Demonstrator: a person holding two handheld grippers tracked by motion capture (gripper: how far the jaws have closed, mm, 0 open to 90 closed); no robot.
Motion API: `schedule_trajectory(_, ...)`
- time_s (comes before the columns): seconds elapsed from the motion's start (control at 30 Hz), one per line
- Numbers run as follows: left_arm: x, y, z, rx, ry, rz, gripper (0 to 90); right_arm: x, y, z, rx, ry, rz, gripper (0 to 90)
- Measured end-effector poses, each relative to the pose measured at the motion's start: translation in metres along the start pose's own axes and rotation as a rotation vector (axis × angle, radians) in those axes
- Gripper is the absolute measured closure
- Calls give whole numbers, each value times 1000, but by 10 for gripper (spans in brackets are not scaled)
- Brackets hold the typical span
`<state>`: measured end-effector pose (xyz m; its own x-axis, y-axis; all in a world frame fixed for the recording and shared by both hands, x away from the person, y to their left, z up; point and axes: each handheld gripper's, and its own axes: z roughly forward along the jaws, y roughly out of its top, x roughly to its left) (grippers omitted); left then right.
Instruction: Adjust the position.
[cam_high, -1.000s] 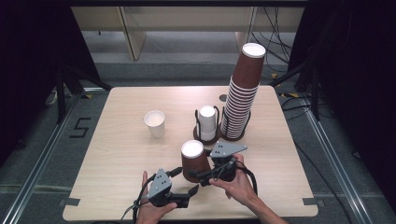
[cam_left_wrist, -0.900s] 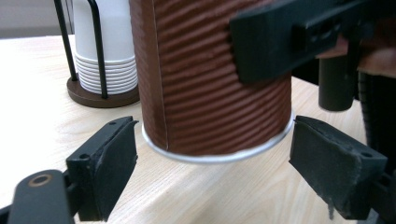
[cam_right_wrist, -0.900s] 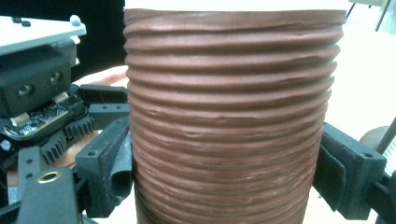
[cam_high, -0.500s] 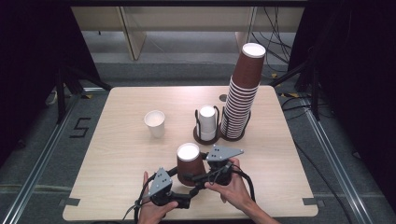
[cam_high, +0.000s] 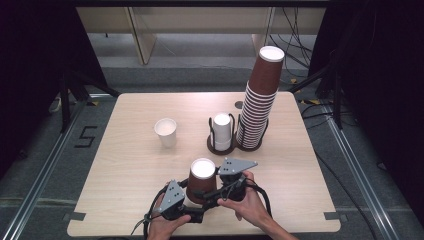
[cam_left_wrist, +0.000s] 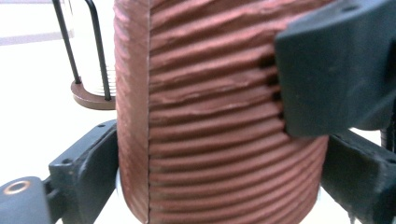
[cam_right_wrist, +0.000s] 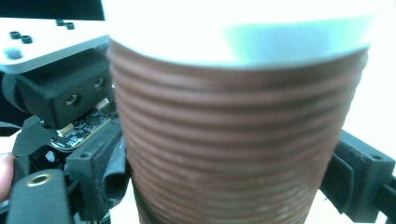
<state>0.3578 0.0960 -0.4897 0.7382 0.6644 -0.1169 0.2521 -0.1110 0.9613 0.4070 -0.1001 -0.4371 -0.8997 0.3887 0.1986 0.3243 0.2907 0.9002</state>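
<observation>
Pale wooden table (cam_high: 125, 165), grey floor (cam_high: 35, 165), dark surroundings.

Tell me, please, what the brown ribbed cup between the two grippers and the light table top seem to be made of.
The brown ribbed cup looks like paper with a matte corrugated sleeve: fine horizontal ridges, a straight vertical seam and small dents. Its inside is white, probably coated paper. The light table top looks like wood-grain laminate with a smooth, dull finish; solid wood cannot be excluded.

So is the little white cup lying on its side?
No, the white cup stands upright on the table, its open mouth facing up in the high view.
</observation>
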Motion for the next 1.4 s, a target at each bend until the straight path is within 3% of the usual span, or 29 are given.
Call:
schedule_trajectory(0.07,1,1,-1,11,-7,8,82,-1,1,-1,19,18,19,128)
schedule_trajectory(0.13,3,0,-1,13,-11,23,91,0,2,-3,31,-1,1,125)
schedule_trajectory(0.23,4,1,-2,6,-9,63,96,-2,5,-6,57,6,-31,127)
schedule_trajectory(0.27,4,2,-4,22,-7,82,97,-1,6,-7,60,19,-6,129)
schedule_trajectory(0.33,5,3,-6,43,-2,112,98,-2,9,-11,73,34,-14,146)
schedule_trajectory(0.4,5,3,-7,67,0,145,99,-4,13,-15,73,38,-50,153)
schedule_trajectory(0.5,7,3,-7,110,-8,167,102,-3,18,-23,100,47,-39,154)
schedule_trajectory(0.53,7,2,-6,126,-10,177,104,-4,20,-24,97,54,-59,154)
schedule_trajectory(0.6,6,1,-6,159,-16,209,103,-4,23,-29,116,52,-74,155)
schedule_trajectory(0.63,6,0,-5,164,-12,231,104,-3,24,-31,136,51,-56,156)
schedule_trajectory(0.7,5,0,-4,196,-27,255,104,-6,26,-34,144,46,-94,156)
schedule_trajectory(0.9,1,-1,-2,241,-49,314,103,-8,25,-36,217,79,-72,160)
schedule_trajectory(1.13,-1,-2,-1,258,-76,340,103,-10,23,-30,271,126,-37,204)
schedule_trajectory(1.27,-2,-2,-1,277,-81,365,103,-11,20,-27,287,134,-45,225)
schedule_trajectory(1.4,0,-3,-1,237,-89,345,76,-12,21,-29,280,136,-29,236)
